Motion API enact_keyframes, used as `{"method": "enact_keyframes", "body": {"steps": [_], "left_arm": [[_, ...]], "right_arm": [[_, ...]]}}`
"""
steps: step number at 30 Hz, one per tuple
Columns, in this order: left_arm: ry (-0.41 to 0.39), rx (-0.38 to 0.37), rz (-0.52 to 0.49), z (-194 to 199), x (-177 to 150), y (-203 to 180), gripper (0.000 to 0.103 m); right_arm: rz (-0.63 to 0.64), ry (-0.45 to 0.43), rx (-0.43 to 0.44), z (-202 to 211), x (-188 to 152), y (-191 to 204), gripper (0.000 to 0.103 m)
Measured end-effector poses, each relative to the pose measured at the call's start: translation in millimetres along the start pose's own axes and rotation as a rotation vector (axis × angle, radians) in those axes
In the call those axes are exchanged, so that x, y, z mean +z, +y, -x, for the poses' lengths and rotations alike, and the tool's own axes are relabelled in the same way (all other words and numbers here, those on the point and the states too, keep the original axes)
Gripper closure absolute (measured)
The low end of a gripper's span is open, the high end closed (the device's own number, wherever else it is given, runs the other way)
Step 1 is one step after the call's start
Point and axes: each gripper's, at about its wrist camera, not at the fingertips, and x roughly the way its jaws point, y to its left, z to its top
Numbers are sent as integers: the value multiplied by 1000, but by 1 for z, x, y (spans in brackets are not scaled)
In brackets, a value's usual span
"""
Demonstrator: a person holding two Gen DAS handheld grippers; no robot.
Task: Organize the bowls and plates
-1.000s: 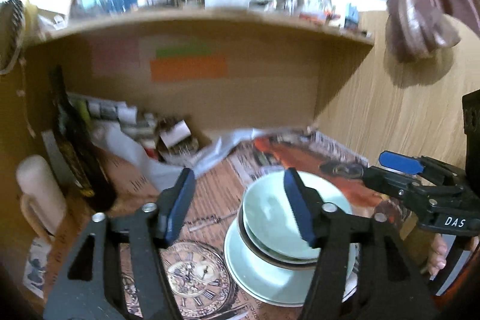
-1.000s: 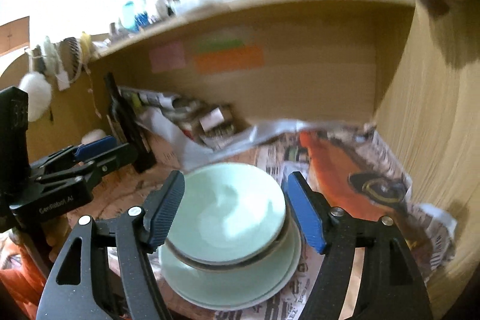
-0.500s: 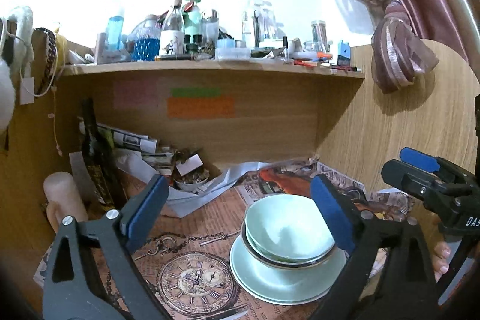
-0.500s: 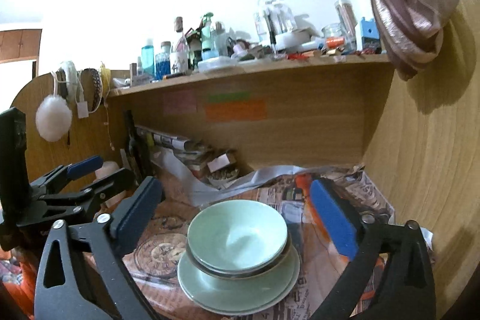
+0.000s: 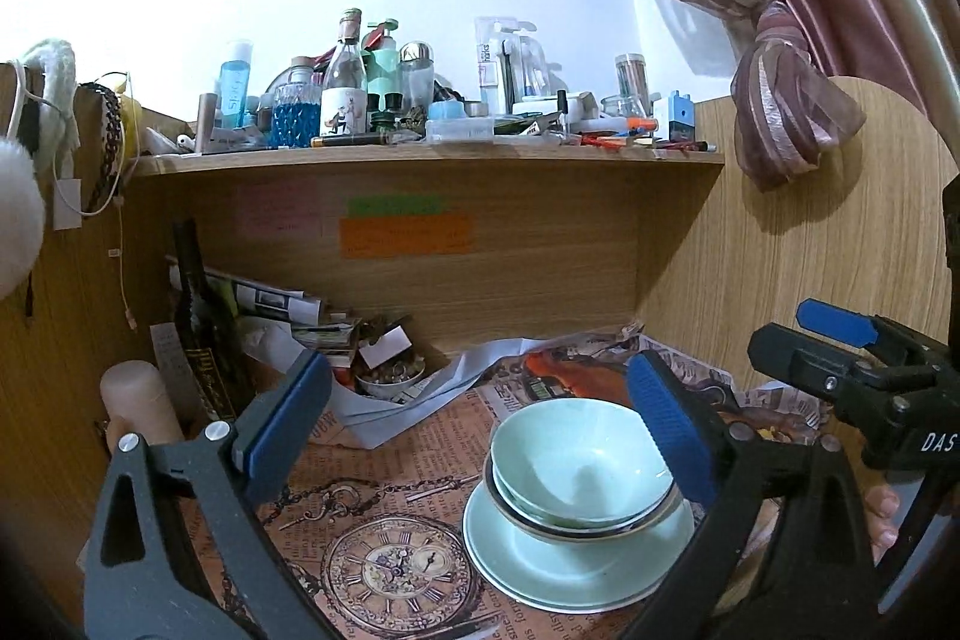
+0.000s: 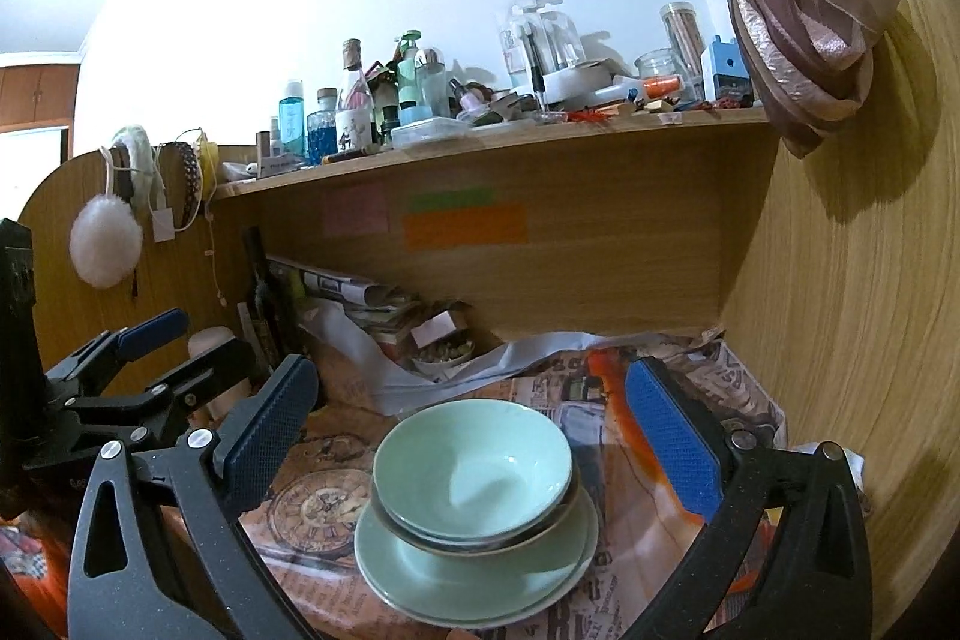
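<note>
A pale green bowl [image 5: 582,454] sits nested in a second bowl on stacked pale green plates [image 5: 558,574] on the paper-covered desk; the stack also shows in the right wrist view [image 6: 471,460]. My left gripper [image 5: 480,412] is open and empty, held back above and left of the stack. My right gripper [image 6: 474,424] is open and empty, hovering over the stack without touching it. The right gripper shows at the right edge of the left wrist view [image 5: 840,340]. The left gripper shows at the left of the right wrist view [image 6: 150,358].
A dark bottle [image 5: 201,328] and a cream candle [image 5: 138,406] stand at the left. Papers and a small dish of bits [image 5: 390,376] lie at the back under a cluttered shelf [image 5: 420,154]. A wooden side panel [image 6: 852,340] closes the right.
Both grippers have opened wider and pulled back and up from the stack of bowls and plates. The stack has stayed in place.
</note>
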Motion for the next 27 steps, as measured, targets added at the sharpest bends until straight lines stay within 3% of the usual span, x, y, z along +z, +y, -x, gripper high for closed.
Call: {"method": "enact_keyframes", "body": {"steps": [27], "left_arm": [[18, -8, 3, -12, -5, 0, 1]], "right_arm": [[-19, 17, 0, -6, -2, -3, 0]]}}
